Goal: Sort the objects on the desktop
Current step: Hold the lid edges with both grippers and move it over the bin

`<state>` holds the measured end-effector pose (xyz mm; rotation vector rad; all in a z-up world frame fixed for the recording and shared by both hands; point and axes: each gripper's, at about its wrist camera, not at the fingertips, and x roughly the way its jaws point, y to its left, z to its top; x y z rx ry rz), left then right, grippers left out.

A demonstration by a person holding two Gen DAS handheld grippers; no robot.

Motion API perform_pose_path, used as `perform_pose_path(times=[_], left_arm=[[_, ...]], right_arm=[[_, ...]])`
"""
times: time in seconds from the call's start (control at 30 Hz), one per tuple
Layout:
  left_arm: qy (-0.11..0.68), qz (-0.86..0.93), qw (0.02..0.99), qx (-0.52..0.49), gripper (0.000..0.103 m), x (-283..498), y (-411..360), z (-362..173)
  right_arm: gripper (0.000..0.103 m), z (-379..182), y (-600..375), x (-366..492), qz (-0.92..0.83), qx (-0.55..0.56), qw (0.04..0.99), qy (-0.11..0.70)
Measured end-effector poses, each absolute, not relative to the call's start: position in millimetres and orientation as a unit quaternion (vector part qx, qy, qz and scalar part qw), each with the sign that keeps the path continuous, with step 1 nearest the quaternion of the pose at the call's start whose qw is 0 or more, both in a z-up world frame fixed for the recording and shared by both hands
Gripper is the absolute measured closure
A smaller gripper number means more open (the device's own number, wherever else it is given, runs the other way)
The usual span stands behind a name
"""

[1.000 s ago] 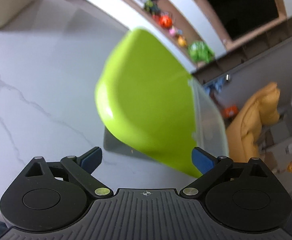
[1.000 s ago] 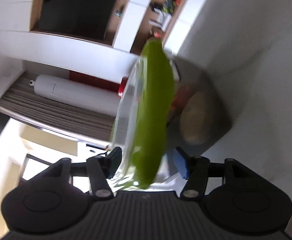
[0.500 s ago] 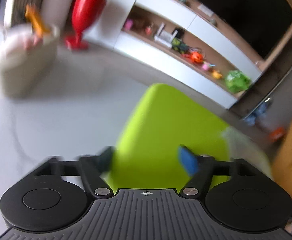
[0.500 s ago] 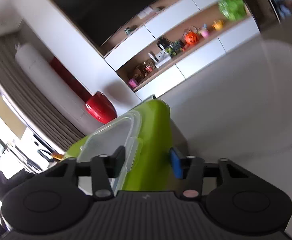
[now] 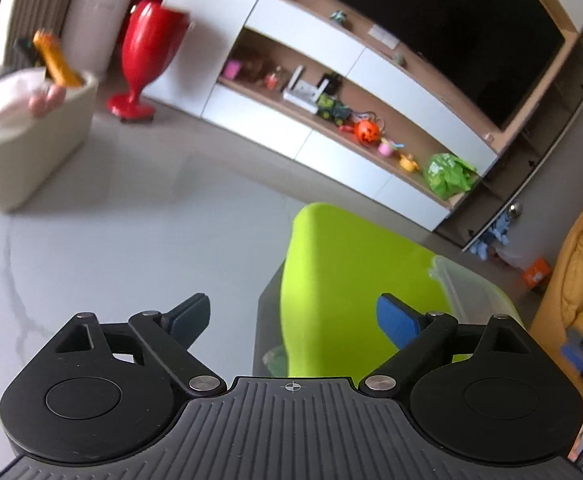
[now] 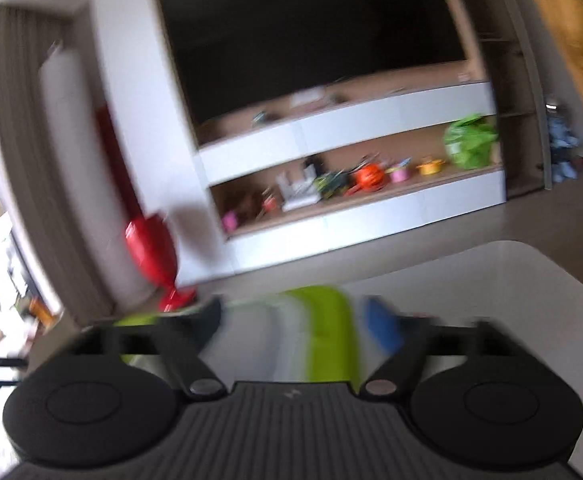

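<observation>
Between both grippers' opening, untouching jaws, smooth rounded lime plastic box on marble.

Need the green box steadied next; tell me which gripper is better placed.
Left, probably. The left gripper is opening, and the green box shows sharply at its right finger. The right gripper's view is blurred.

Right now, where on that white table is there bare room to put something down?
The widest bare patch of the table lies between the beige bin at the far left and the green box on the right, reaching back to the far edge. It is crowded near the green box, which stands just ahead of both hand-held grippers.
</observation>
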<state>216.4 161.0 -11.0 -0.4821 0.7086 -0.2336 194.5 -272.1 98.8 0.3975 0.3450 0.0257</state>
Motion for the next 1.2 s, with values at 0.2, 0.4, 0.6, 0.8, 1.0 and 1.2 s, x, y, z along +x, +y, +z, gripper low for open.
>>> perform_pose_path(times=[0.2, 0.4, 0.6, 0.8, 1.0, 1.2], left_arm=[[0.389, -0.146, 0.843, -0.342, 0.009, 240.3, 181.1, -44.8], [0.403, -0.145, 0.830, -0.358, 0.007, 262.3, 183.3, -57.5], [0.376, -0.143, 0.845, -0.353, 0.006, 271.4, 171.3, -34.7], [0.386, -0.143, 0.836, -0.362, 0.006, 276.9, 175.2, -31.3], [0.418, -0.166, 0.820, -0.353, 0.006, 264.3, 180.5, -54.7], [0.407, -0.151, 0.839, -0.327, 0.021, 274.9, 169.8, -41.8]], right_arm=[[0.060, 39.1, -314.2, 208.4, 0.060, 0.355, 0.900, 0.244], [0.064, 31.0, -303.1, 202.6, 0.071, 0.347, 0.902, 0.249], [0.075, 52.1, -283.4, 220.0, 0.043, 0.279, 0.931, 0.231], [0.058, 62.3, -275.8, 230.6, 0.045, 0.258, 0.942, 0.211], [0.028, 45.7, -293.0, 234.1, 0.064, 0.281, 0.931, 0.225], [0.043, 31.4, -306.3, 250.8, 0.102, 0.387, 0.882, 0.248]])
